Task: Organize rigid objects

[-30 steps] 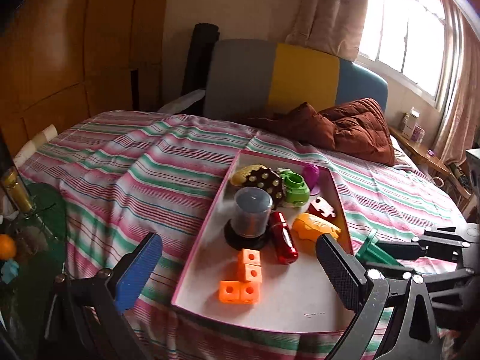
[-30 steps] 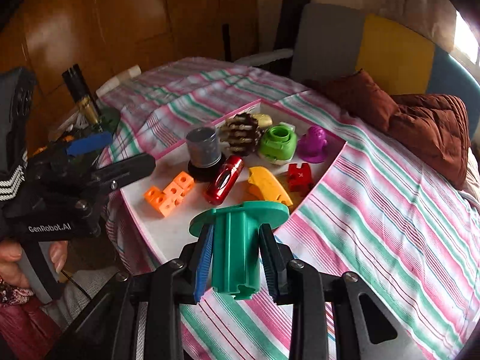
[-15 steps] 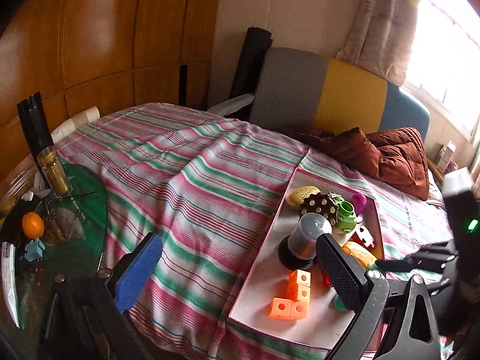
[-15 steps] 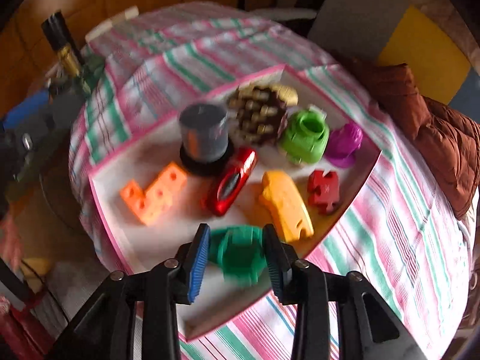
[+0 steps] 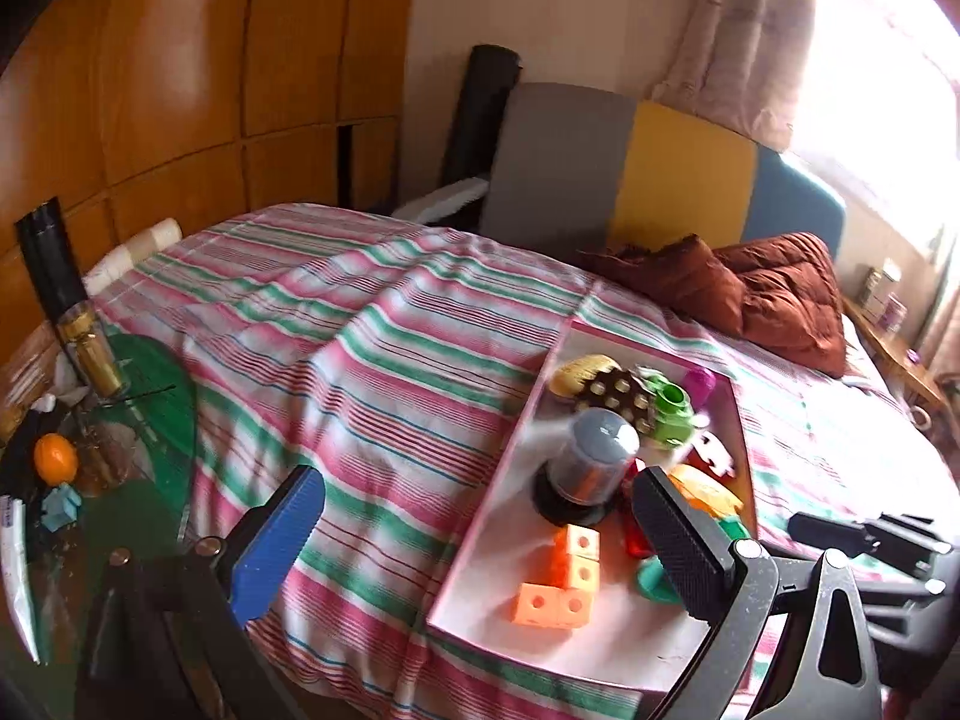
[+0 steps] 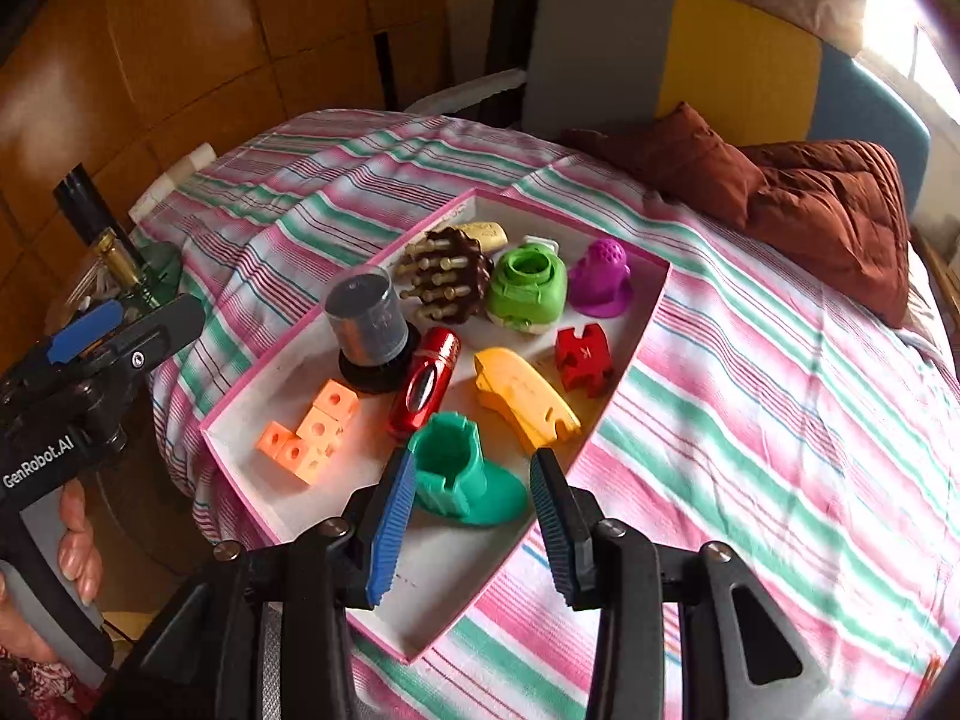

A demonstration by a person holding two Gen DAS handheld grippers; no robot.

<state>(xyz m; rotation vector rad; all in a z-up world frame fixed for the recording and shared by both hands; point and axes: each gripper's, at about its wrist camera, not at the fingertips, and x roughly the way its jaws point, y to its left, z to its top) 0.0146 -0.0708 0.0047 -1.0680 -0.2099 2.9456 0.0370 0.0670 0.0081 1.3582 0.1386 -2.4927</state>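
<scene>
Fingers of the right gripper [image 6: 471,507] stand apart around the green spool [image 6: 462,474], tipped over in the tray's [image 6: 384,606] near end. Left gripper [image 5: 474,531] hangs wide, empty.

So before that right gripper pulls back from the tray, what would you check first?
1. Teal spool lies in the tray: ok.
2. Right gripper let go: its jaws stand apart; the right pad is clear, the left pad looks close, contact cannot tell.
3. Spool settled, on its side: ok.
4. Spool clear of the red car and yellow piece: ok, small gaps.
5. Left gripper empty and open: ok.
6. Anything left outside the tray on the bedspread: none seen.
</scene>
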